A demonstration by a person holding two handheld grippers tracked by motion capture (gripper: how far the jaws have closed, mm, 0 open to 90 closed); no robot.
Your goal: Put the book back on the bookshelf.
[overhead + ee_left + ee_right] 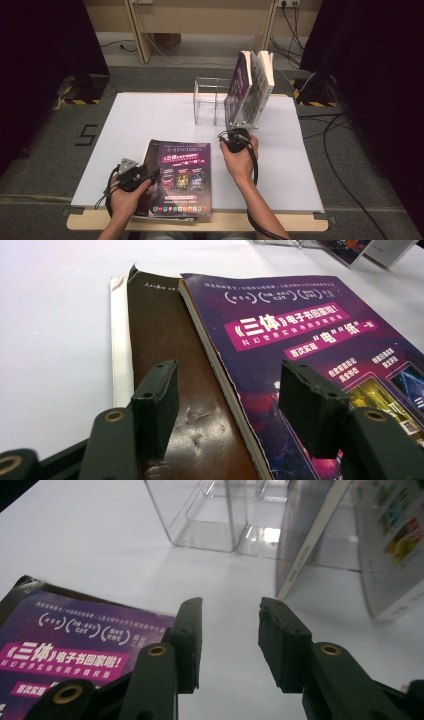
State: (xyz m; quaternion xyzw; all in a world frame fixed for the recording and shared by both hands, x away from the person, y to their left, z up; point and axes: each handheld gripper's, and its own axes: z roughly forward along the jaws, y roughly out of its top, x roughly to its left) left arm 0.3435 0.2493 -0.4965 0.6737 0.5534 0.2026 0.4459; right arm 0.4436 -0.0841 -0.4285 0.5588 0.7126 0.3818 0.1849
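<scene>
L tool hovered wide over purple magazine, near-left on surface. R tool gaped empty near 2 upright books.

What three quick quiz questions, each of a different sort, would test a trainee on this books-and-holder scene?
1. True or false: the purple magazine lies flat on top of the brown book.
2. Multiple choice: where are the upright books? A) flat beside the magazine B) standing at the right end of the clear holder C) on the floor
3. Short answer: is anything between the pads of the right gripper?

Key
1. True; the brown cover shows along the magazine's left edge in the left gripper view.
2. B.
3. No; its jaws stand apart over the bare white table. The left gripper is open as well.
</scene>
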